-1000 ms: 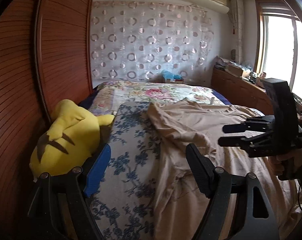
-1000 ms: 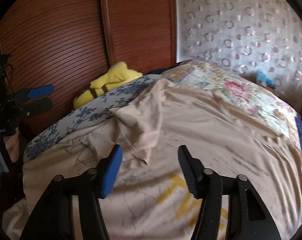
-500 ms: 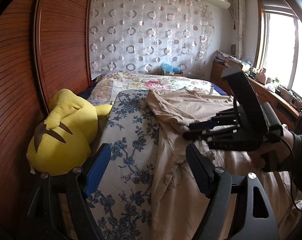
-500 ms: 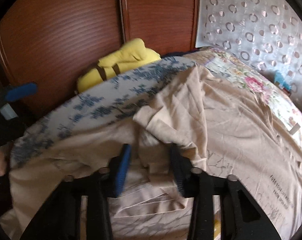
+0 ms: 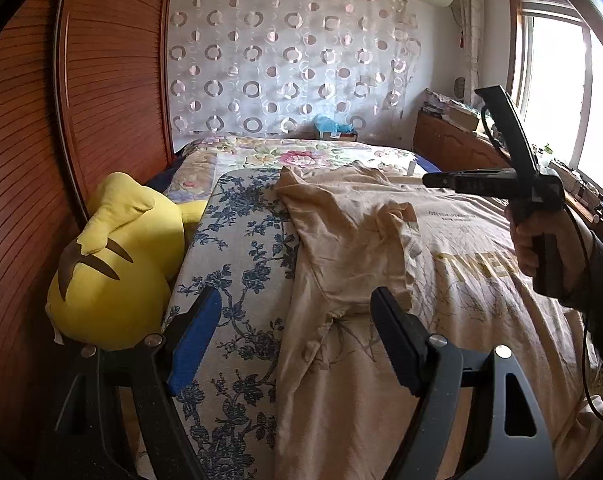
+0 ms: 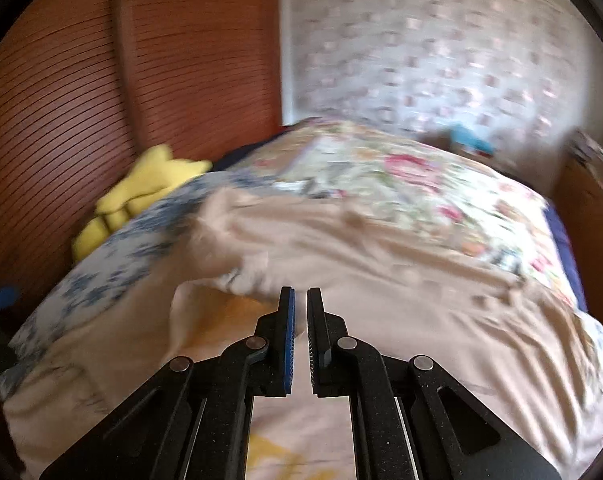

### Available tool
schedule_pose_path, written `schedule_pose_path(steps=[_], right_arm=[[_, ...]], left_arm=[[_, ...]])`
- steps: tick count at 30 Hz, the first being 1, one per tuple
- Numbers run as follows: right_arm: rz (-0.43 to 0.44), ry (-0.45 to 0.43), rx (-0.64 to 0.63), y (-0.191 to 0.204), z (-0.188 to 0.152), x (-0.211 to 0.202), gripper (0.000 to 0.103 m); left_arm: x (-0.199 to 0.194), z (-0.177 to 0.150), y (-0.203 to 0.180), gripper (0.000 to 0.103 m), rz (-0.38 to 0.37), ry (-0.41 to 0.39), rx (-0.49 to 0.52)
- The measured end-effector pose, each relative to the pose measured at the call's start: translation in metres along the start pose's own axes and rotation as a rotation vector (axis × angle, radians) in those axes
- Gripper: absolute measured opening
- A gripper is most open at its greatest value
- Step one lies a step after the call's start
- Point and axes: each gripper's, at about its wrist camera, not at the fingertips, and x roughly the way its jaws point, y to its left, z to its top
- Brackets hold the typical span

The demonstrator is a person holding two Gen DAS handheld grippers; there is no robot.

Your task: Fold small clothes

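In the left wrist view, the left hand-held gripper (image 5: 295,338) fills the bottom of the frame with its two fingers spread wide, the blue-padded one at lower left and the black one at lower centre, and nothing is between them. Beyond the fingers a beige T-shirt (image 5: 381,248) lies spread over the bed (image 5: 285,156), reaching from the centre to the lower right of the frame. Its near sleeve is folded inward onto the chest, and yellow lettering shows at centre right. A blue-flowered cloth (image 5: 241,240) lies just beside the shirt on the left, its edge tucked under the shirt. A yellow plush toy (image 5: 113,264) rests at the left, against the wooden wardrobe (image 5: 33,128). At the right of the frame a person's hand (image 5: 537,240) holds the right hand-held gripper (image 5: 427,179) above the shirt, its fingers pointing left and pressed together, clear of the fabric.

In the right wrist view, which is blurred, the right hand-held gripper (image 6: 300,294) stands at bottom centre with its jaws having just closed; only a thin slit remains and no cloth is caught in it. The beige T-shirt (image 6: 381,292) covers the middle and lower frame, with a raised fold just left of the fingertips. The yellow plush toy (image 6: 141,196) sits at middle left, and the floral bed cover (image 6: 401,184) stretches across the upper right.
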Motion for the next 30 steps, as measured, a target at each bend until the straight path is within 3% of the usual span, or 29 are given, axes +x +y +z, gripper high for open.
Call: schedule_pose_path(steps=[3,4,6,8,20,22,24,26,30], right_arm=[[-0.006,0.02,0.034,-0.01,-0.005,0.009,0.008],[-0.014,0.022,0.034,-0.01,-0.006,0.011,0.012],[0.021,0.014,0.035,-0.006,-0.008,0.016,0.03],[0.074,0.016,0.041,-0.004,0.001,0.015,0.034],[0.144,0.146,0.096,-0.018,0.014,0.07,0.035],[0.168,0.145,0.077,-0.017,0.017,0.069,0.031],[0.192,0.152,0.053,-0.016,0.02,0.066,0.013],[0.195,0.137,0.033,-0.011,0.021,0.057,0.004],[0.208,0.058,0.043,-0.02,0.024,0.035,0.002]], left_arm=[[0.002,0.0,-0.003,0.078,-0.003,0.007,0.006],[0.002,0.0,-0.004,0.078,-0.003,0.01,0.009],[0.003,0.0,-0.006,0.078,-0.002,0.017,0.012],[0.004,0.0,-0.008,0.078,-0.003,0.021,0.013],[0.02,-0.003,-0.008,0.078,0.009,0.076,0.004],[0.023,-0.004,-0.007,0.078,0.012,0.085,0.007],[0.026,-0.004,-0.008,0.078,0.014,0.094,0.01],[0.028,-0.004,-0.008,0.078,0.016,0.1,0.012],[0.031,-0.004,-0.009,0.078,0.023,0.121,0.018]])
